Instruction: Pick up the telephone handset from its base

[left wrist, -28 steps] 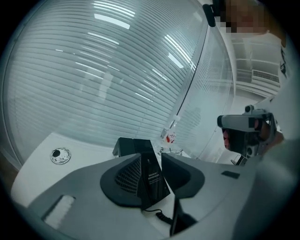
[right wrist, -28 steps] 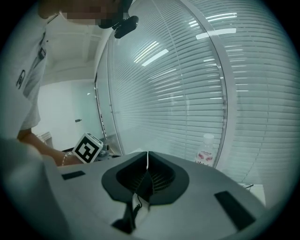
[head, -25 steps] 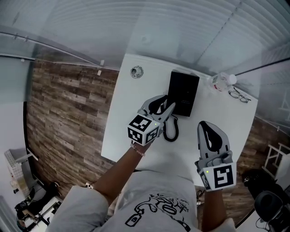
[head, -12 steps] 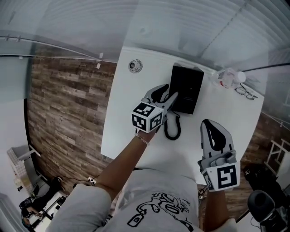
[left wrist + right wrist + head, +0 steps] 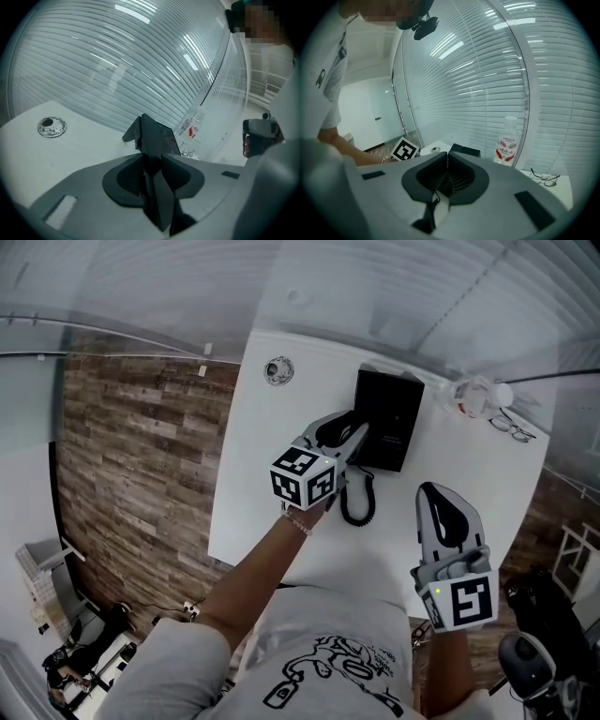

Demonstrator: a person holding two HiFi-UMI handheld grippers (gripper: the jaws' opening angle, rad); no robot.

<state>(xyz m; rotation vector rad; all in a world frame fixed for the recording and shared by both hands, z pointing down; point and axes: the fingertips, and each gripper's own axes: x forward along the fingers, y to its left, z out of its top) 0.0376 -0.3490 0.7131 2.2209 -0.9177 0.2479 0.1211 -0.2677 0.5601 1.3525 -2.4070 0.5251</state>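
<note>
Counting what is on the worktop (image 5: 253,507): one black phone base (image 5: 389,413), one handset (image 5: 151,140), one coiled cord (image 5: 359,501), one bottle (image 5: 472,393), one pair of glasses (image 5: 511,427) and one small round dish (image 5: 277,371). I hold two grippers, one in each hand, each with one marker cube.

The handset is at the left edge of the base, and it stands between the jaws of my left gripper (image 5: 352,437). Those jaws have just been closing and are now clamped on it. In the left gripper view its dark body fills the gap between them and sticks out past their tips. I cannot tell whether it has come clear of the base. The cord curls on the worktop just on my side of the base, beside my left gripper.

My left forearm reaches up from my body towards the middle of the worktop, with a bracelet (image 5: 298,524) at the wrist. The gripper points away from me and somewhat down at the base, its cube (image 5: 305,479) turned up towards my head.

My right gripper (image 5: 431,493) is over the near right part of the worktop, well apart from the phone. It points away from me and a little down. Its jaws are together with nothing between them, and its cube (image 5: 461,601) sits at the end nearest me.

The bottle and glasses lie at the far right corner, beyond the base. The dish is at the far left corner.
</note>
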